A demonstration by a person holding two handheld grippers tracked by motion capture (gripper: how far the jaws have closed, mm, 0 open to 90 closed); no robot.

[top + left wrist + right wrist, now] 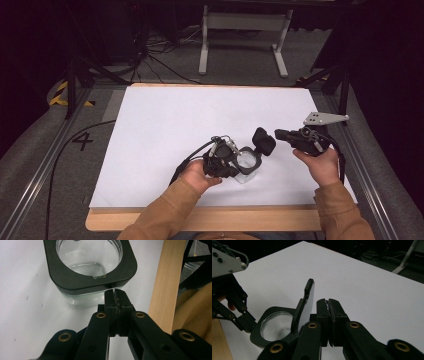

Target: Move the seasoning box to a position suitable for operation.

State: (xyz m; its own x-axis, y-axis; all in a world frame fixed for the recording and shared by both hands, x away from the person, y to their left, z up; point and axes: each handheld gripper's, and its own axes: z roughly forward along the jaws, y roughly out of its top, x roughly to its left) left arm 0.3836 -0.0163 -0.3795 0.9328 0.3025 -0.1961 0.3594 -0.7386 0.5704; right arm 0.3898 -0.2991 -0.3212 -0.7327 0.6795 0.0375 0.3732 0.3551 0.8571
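- Surface (165, 130): white sheet on a wood board, bare apart from the work near its front edge. Dark floor and cables beyond.
- Jar (247, 167): clear glass, square black collar around a round mouth, standing upright between the two hands, closer to the left one. Looks empty, though glare on the glass makes that hard to confirm.
- Lid (264, 141): black, flipped up and standing roughly on edge at the collar's far-right side; seems hinged there, the joint itself isn't visible.
- Left gripper (235, 161): fingers (110, 305) closed pad to pad, nothing between them, tips right at the collar's near edge. Touching or just short of it, can't tell.
- Right gripper (279, 134): fingers (335, 310) also closed and empty, held just beside the raised lid, not on it.
- Risks:
  - Nothing clamps the jar. A sideways push on the lid from the right could slide or tip it, since the left tips only brace one edge at best.
  - Glass near the surface's front edge; a skid toward the person could take it off.
  - Closed tips can slip off the thin lid edge, letting it snap shut or flop back.
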